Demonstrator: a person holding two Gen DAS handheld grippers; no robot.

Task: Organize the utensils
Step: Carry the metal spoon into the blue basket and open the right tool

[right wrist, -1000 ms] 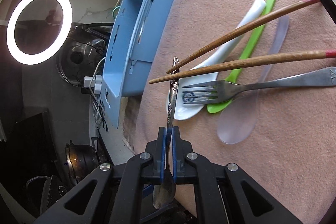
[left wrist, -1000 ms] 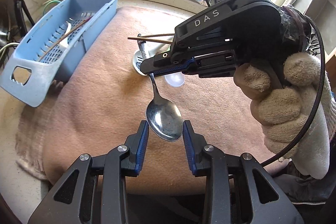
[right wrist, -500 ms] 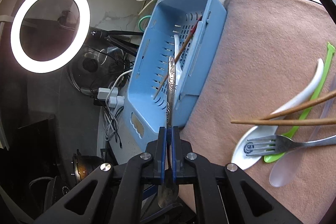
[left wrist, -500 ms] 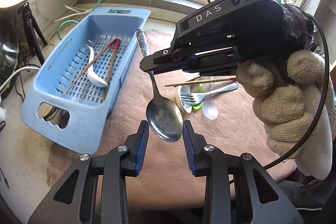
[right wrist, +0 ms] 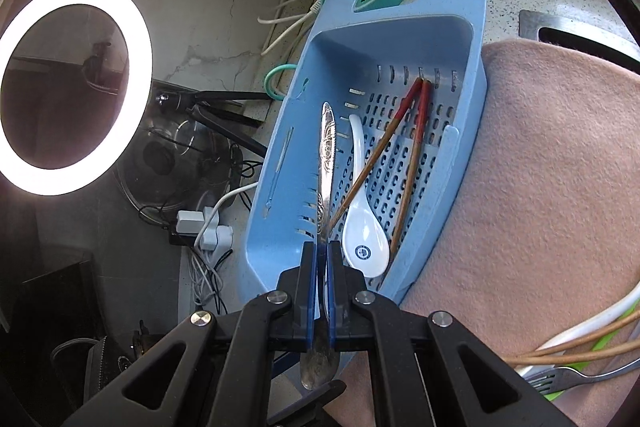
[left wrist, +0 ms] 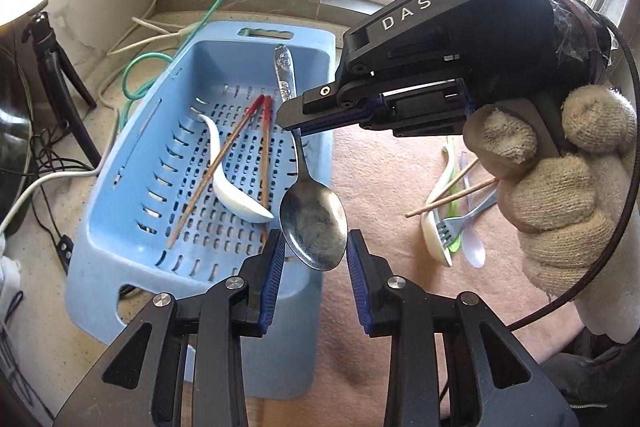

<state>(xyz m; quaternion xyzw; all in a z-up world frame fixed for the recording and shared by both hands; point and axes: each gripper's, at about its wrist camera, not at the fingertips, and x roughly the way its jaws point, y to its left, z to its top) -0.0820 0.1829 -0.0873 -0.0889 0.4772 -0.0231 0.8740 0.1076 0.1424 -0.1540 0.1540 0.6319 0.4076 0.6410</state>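
Right wrist: right gripper (right wrist: 323,259) clenched on metal spoon (right wrist: 325,163) mid-handle above basket (right wrist: 478,27); thin grip could pivot. Left gripper (left wrist: 314,255) released.

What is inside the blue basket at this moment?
In the blue basket lie a white ceramic spoon and two red-tipped chopsticks. The metal spoon, gripped by the right gripper, is above it. The gripper hides part of the floor.
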